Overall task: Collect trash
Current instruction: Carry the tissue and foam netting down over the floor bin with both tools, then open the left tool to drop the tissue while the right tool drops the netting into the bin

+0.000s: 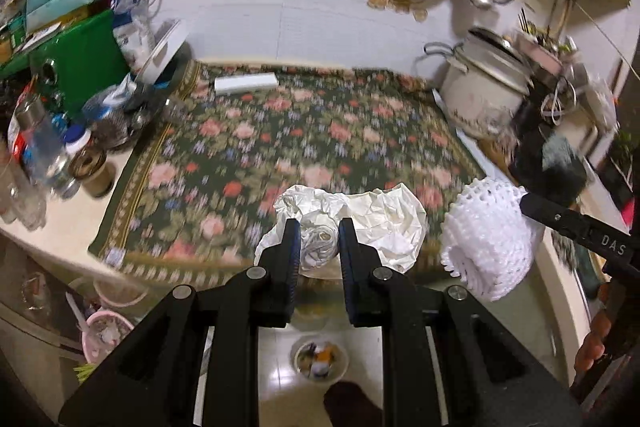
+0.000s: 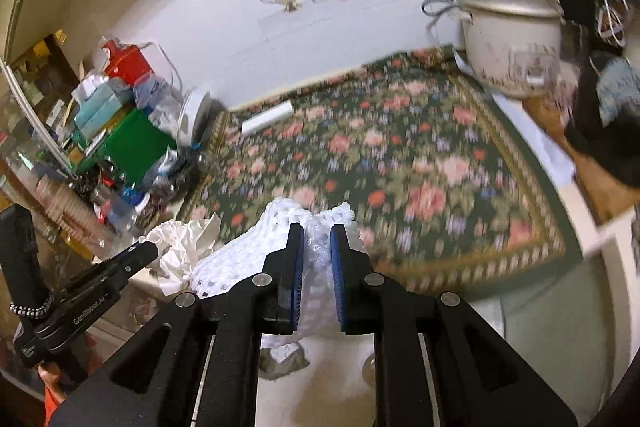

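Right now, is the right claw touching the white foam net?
Touching. In the right wrist view, the right claw has both fingers pressed against the white foam net, which bulges out between them.

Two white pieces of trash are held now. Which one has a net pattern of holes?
The foam net in the right gripper. It is a mesh of small holes; the other, the crumpled paper in the left gripper, is a smooth wrinkled sheet without holes.

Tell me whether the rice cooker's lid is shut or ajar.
Ajar. The white rice cooker carries its dark metal lid tilted, one edge lifted off the rim; the right wrist view shows the same.
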`<state>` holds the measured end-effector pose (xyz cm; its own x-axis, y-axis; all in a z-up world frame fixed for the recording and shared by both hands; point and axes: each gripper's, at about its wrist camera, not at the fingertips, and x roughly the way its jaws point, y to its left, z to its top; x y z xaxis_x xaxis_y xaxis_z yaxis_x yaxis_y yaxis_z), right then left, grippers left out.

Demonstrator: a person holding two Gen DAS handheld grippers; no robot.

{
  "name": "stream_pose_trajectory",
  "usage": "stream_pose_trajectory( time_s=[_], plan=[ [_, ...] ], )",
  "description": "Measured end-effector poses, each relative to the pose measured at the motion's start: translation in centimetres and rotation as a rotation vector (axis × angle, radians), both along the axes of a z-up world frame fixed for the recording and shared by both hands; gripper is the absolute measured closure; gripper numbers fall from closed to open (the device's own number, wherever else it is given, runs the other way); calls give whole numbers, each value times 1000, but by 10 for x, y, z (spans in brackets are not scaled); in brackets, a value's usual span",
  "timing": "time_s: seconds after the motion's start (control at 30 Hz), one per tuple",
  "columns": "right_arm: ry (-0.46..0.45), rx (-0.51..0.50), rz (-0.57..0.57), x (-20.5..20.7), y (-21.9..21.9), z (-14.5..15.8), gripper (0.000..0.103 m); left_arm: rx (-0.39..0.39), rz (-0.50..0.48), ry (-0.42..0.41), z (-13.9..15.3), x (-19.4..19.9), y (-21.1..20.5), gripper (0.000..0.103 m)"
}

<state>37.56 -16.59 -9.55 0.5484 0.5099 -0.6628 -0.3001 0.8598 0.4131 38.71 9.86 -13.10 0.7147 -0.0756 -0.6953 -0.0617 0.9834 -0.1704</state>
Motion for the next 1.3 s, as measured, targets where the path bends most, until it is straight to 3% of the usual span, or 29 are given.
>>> stream_pose_trajectory(
  time_s=[0.2,0.4,0.7,0.87,1.07,1.3],
  plan=[
    [73,-16,-29,-49,10,-30,91,-4,-42,64,-31,-40,7,85],
    [179,-64,-48,-77,12,-60,91,-27,-82,164,-69,-52,1,85],
    [307,-145,-36,-80,5,-129,91,-48,-103,291,-151,-45,-24,85],
    [342,-208,-6,-66,2,-192,90,-43,-61,339,-219,-36,-32,85],
    [381,-238,26,-47,-2,-291,90,-71,41,423,-331,-38,-30,85],
    [429,-273,65,-27,12,-431,90,-97,101,479,-448,-36,-22,85]
  ],
)
